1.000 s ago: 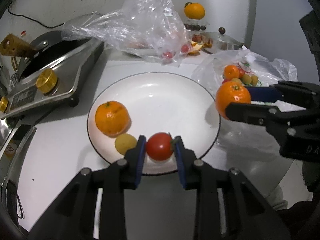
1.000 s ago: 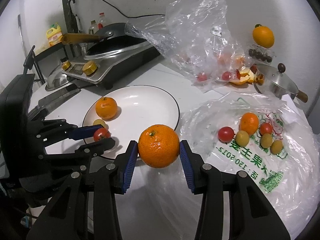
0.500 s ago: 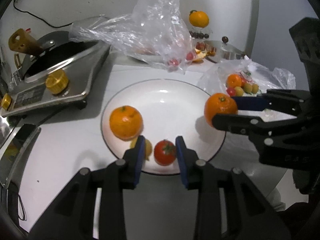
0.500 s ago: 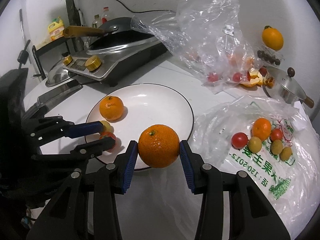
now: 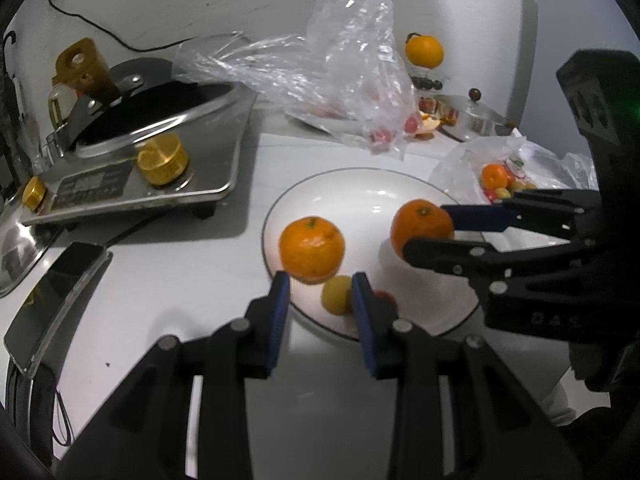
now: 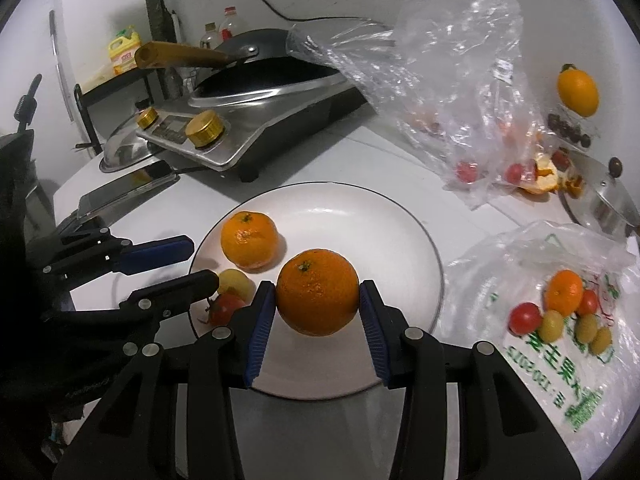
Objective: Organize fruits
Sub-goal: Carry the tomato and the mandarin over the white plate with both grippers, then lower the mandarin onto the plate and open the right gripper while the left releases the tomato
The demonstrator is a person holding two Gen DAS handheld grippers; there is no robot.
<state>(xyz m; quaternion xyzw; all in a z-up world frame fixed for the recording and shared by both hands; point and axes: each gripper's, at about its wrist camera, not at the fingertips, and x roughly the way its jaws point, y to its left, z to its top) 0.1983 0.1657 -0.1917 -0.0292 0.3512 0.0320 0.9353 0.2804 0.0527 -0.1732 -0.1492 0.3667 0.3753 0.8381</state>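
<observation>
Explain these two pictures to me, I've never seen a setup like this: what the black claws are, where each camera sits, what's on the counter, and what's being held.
The black claws are two hand-held grippers; a person carries one in each hand. Each picture comes from a fisheye camera on one gripper, looking along its fingers.

In the right wrist view, the right gripper clamps an orange above a white plate. On the plate lie a second orange, a small yellow fruit and a cherry tomato.

In the left wrist view, the left gripper hangs at the plate's near edge, fingers apart, holding nothing.

Around the plate: a cooker with a pan, clear plastic bags, and a printed bag with more small fruit.
</observation>
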